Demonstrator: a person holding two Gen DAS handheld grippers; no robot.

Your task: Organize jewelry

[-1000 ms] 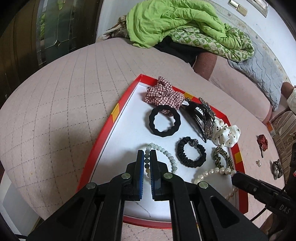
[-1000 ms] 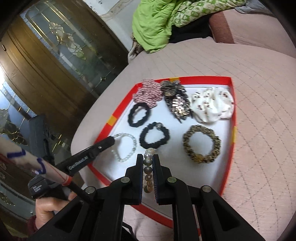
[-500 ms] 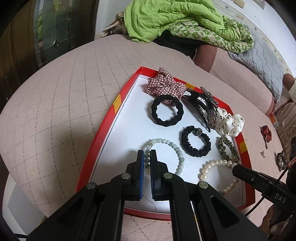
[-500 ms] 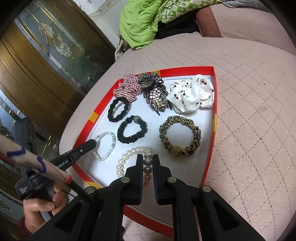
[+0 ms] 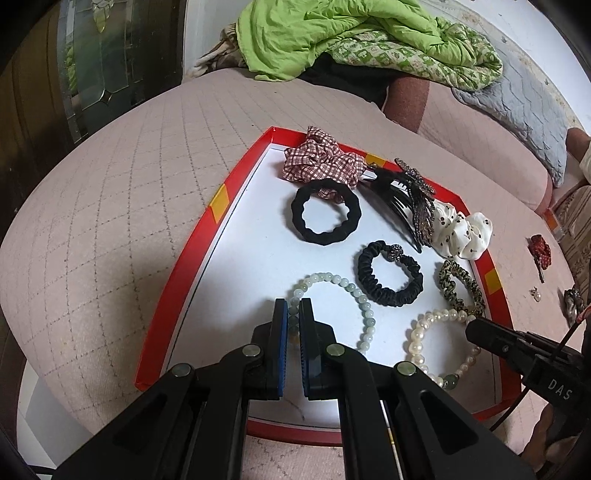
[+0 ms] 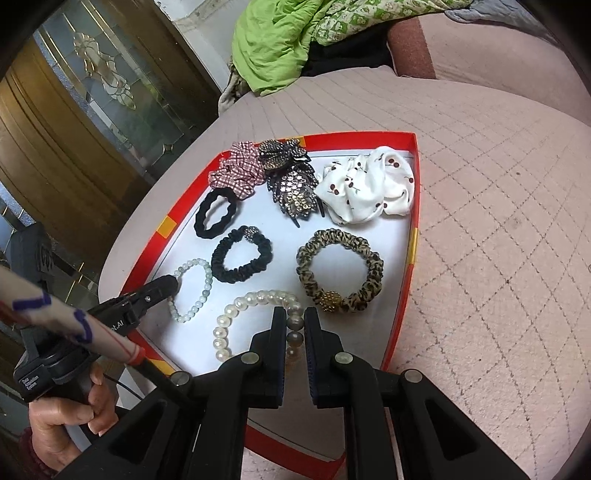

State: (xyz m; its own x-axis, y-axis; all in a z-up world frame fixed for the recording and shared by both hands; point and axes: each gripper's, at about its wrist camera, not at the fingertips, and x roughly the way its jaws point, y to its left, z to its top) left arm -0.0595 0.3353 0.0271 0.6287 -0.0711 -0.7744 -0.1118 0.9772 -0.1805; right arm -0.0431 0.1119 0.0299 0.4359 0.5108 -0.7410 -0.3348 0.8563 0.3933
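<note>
A red-rimmed white tray [image 5: 192, 254] [image 6: 412, 243] lies on the pink quilted table. My left gripper [image 5: 293, 314] is shut on a pale green bead bracelet [image 5: 354, 291] [image 6: 199, 291] lying on the tray. My right gripper [image 6: 294, 321] is shut on a white pearl bracelet [image 6: 236, 314] [image 5: 421, 332], also on the tray. Beyond lie a black hair tie [image 5: 325, 214], a black scrunchie with a bead [image 5: 391, 273], a leopard scrunchie [image 6: 340, 273], a checked scrunchie [image 5: 321, 158], a jewelled claw clip [image 6: 291, 181] and a white cherry scrunchie [image 6: 369, 184].
A red hair ornament [image 5: 540, 251], a small earring [image 5: 534, 293] and a dark piece [image 5: 572, 301] lie on the table right of the tray. A green blanket [image 5: 332, 33] is heaped on the sofa behind. A glass door [image 6: 92, 96] stands at left.
Both grippers have drawn back toward me with their bracelets. The pearl bracelet has slid out into a full loop on the tray, and the green bead bracelet has shifted nearer.
</note>
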